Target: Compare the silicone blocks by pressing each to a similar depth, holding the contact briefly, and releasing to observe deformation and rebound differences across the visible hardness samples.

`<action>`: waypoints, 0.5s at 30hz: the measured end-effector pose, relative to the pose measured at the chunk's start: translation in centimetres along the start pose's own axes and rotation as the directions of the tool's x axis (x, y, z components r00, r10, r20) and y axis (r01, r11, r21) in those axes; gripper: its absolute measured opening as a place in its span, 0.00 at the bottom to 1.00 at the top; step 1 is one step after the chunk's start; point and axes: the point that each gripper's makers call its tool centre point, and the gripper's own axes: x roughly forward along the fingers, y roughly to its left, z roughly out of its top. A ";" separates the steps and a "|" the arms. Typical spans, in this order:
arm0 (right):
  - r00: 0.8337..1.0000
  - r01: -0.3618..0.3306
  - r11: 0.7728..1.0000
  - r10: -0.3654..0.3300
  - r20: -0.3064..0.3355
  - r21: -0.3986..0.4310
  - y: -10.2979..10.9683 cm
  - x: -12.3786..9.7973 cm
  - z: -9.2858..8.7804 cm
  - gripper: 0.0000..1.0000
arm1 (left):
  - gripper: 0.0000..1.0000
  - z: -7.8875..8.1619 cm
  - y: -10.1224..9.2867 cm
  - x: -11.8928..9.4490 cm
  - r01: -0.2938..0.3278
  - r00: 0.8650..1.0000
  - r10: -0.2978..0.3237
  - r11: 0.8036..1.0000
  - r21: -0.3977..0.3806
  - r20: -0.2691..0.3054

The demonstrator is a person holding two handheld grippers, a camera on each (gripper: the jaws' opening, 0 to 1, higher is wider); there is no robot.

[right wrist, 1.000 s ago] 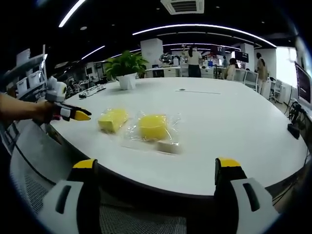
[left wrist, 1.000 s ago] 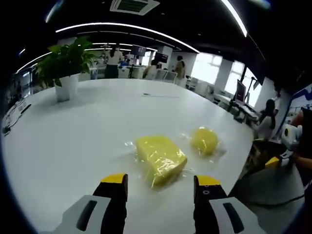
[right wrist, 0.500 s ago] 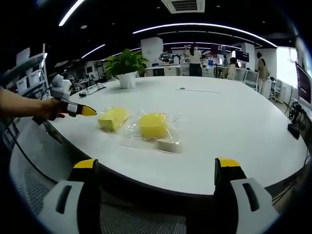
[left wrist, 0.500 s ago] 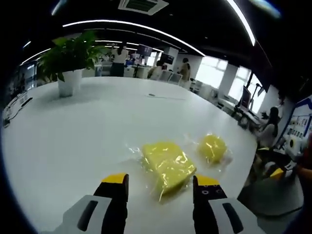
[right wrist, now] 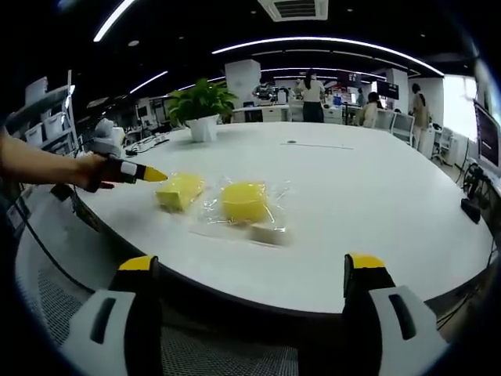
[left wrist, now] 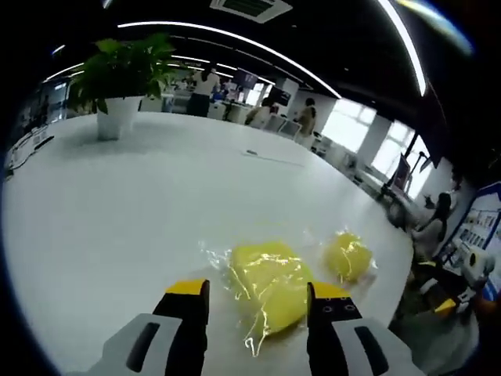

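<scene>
Two wrapped yellow blocks lie ahead: the nearer block (left wrist: 266, 286) sits between my left tongs' (left wrist: 254, 291) parted tips, on the counter (left wrist: 117, 211). Slick film could skid it sideways. Right tongs (right wrist: 250, 270) wait wide, well back.

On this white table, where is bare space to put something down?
Free: the white table between the potted green plant and the wrapped yellow silicone blocks, and everything right of them. Crowded: the near left edge, where the left gripper approaches the blocks.
</scene>
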 end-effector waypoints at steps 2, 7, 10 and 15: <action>1.000 -0.001 1.000 0.001 0.000 0.000 0.0 0.0 0.0 0.91 | 0.49 0.1 0.2 0.5 -0.009 1.000 0.009 1.000 -0.007 -0.002; 1.000 0.001 1.000 -0.001 0.001 0.002 0.0 0.0 0.1 0.91 | 0.40 0.6 1.0 1.3 -0.020 1.000 0.022 0.997 -0.075 0.021; 1.000 0.001 1.000 -0.001 0.000 0.003 -0.1 0.0 0.1 0.91 | 0.40 1.1 1.3 1.8 -0.012 0.999 0.021 0.986 -0.166 0.051; 1.000 0.002 1.000 -0.002 -0.003 0.004 -0.1 0.0 0.0 0.91 | 0.39 1.6 2.4 2.3 -0.013 0.996 0.038 0.958 -0.286 0.083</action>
